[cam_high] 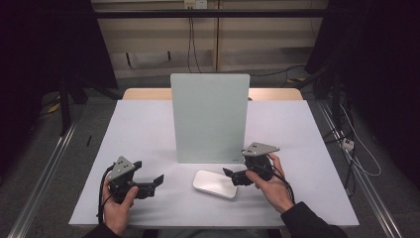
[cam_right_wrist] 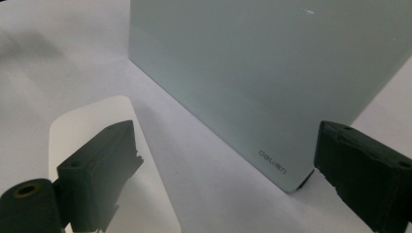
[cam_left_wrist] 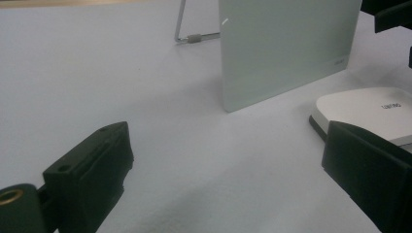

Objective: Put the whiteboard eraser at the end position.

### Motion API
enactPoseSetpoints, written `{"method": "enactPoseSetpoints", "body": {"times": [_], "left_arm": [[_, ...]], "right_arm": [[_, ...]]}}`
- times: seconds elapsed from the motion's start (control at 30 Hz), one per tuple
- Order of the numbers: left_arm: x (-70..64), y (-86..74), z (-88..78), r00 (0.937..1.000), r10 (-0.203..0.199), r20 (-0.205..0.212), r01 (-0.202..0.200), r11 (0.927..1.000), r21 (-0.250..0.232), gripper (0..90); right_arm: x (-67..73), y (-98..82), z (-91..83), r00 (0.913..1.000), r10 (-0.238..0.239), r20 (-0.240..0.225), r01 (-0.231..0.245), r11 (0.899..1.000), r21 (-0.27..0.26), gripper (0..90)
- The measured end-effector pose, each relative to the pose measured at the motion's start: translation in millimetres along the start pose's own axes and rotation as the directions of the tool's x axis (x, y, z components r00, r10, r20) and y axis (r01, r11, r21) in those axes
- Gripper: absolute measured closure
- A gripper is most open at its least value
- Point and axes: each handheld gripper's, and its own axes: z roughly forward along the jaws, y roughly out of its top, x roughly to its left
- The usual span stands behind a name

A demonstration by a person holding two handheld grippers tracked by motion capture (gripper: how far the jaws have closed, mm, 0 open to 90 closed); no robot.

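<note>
Your left gripper point(cam_high: 157, 179) sits near-left, jaws spread, nothing in them; your right gripper point(cam_high: 229, 173) is spread too, just beside the white eraser point(cam_high: 215, 184) lying flat at near centre (likely your pickup target). Just beyond, the glass board point(cam_high: 210, 118) stands upright on its wire stand point(cam_left_wrist: 194, 37), facing you for wiping.

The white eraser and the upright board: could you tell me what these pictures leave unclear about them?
- White eraser: its print is too small to read in the left gripper view; the right gripper's own jaw covers part of it in the right gripper view.
- Upright board: its rear stand is hidden behind it in the high view.
</note>
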Motion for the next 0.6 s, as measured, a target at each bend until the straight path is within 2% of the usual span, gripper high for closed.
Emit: {"method": "enactPoseSetpoints", "body": {"times": [0.07, 0.17, 0.33, 0.43, 0.6], "left_arm": [[0.2, 0.1, 0.2, 1.0000, 0.000, 0.000, 0.000, 1.0000, 0.001, 4.1], [-0.4, 0.2, 0.0, 1.0000, 0.001, 0.001, -0.001, 1.0000, 0.000, 4.1], [0.7, 0.0, -1.3, 1.0000, -0.008, 0.000, 0.008, 0.9999, -0.006, 4.1], [0.4, -0.1, -1.2, 1.0000, -0.009, 0.001, 0.009, 1.0000, -0.004, 4.1], [-0.7, 0.3, -1.0, 1.0000, -0.003, -0.004, 0.003, 1.0000, -0.005, 4.1]], "right_arm": [[-1.2, -2.4, -2.8, 1.0000, -0.004, 0.005, 0.004, 1.000, -0.009, 8.2], [-4.1, -5.7, -6.3, 0.9999, 0.010, 0.009, -0.009, 1.000, -0.021, 8.2], [-10.2, -12.1, -11.7, 0.9982, 0.041, 0.044, -0.040, 0.999, -0.026, 8.2], [-11.9, -16.3, -15.7, 0.9985, 0.043, 0.035, -0.042, 0.999, -0.026, 8.0], [-17.9, -23.5, -23.3, 0.9959, 0.066, 0.063, -0.063, 0.997, -0.038, 8.0]]}}
